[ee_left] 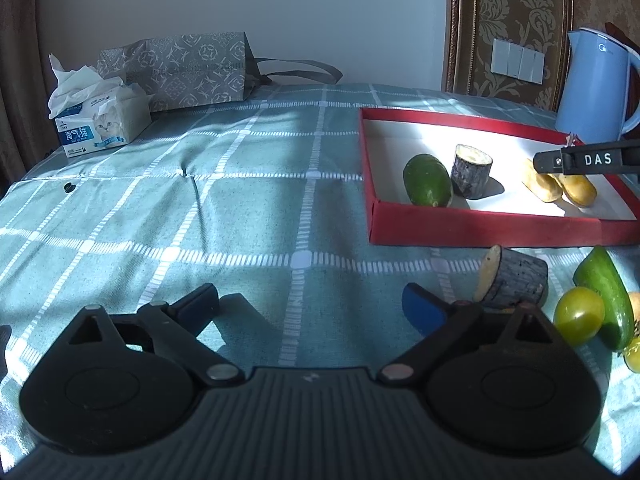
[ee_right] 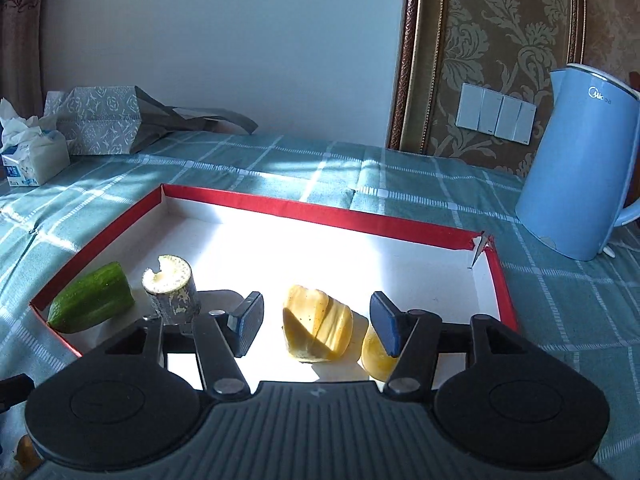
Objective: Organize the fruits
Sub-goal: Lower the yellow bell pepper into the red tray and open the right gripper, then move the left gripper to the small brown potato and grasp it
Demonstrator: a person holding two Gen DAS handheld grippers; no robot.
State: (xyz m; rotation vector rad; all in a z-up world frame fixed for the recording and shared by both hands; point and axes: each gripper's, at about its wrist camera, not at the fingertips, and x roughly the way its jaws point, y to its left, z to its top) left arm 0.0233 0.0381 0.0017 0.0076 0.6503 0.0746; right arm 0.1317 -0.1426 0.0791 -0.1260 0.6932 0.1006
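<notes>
Far left on the checked teal cloth of the bench [ee_left: 224, 208]: white tissue pack [ee_left: 102, 124] and patterned grey paper bag [ee_left: 188, 72], both well apart from the work, leaving wide bare cloth for moving. Low in the left wrist view, left gripper [ee_left: 312, 304] spread wide and empty, resting over bare cloth, likely waiting its turn. Just right of it, outside the tray: grey-barked log-like stub lying on its side [ee_left: 516, 280], then yellow-green round fruit [ee_left: 578, 316] touching a green cucumber-like wedge [ee_left: 604, 296], all near the bench's front edge and not yet sorted. Beyond them, shallow red-walled cardboard tray with white floor [ee_right: 304, 208], one far corner torn. Inside, left to right: green cucumber-like half [ee_right: 92, 298], upright grey-barked stub with pale cut top [ee_right: 172, 292], yellow ridged fruit chunk [ee_right: 316, 324], second yellow piece [ee_right: 376, 354]. Right gripper [ee_right: 318, 326] released, pads straddling the ridged chunk without touching, seemingly just after setting it down. Like pieces grouped in pairs, probably by kind. Plenty of free floor toward the tray's back wall; tall light-blue electric kettle [ee_right: 580, 160] close to the tray's right corner, narrowing clearance there.
</notes>
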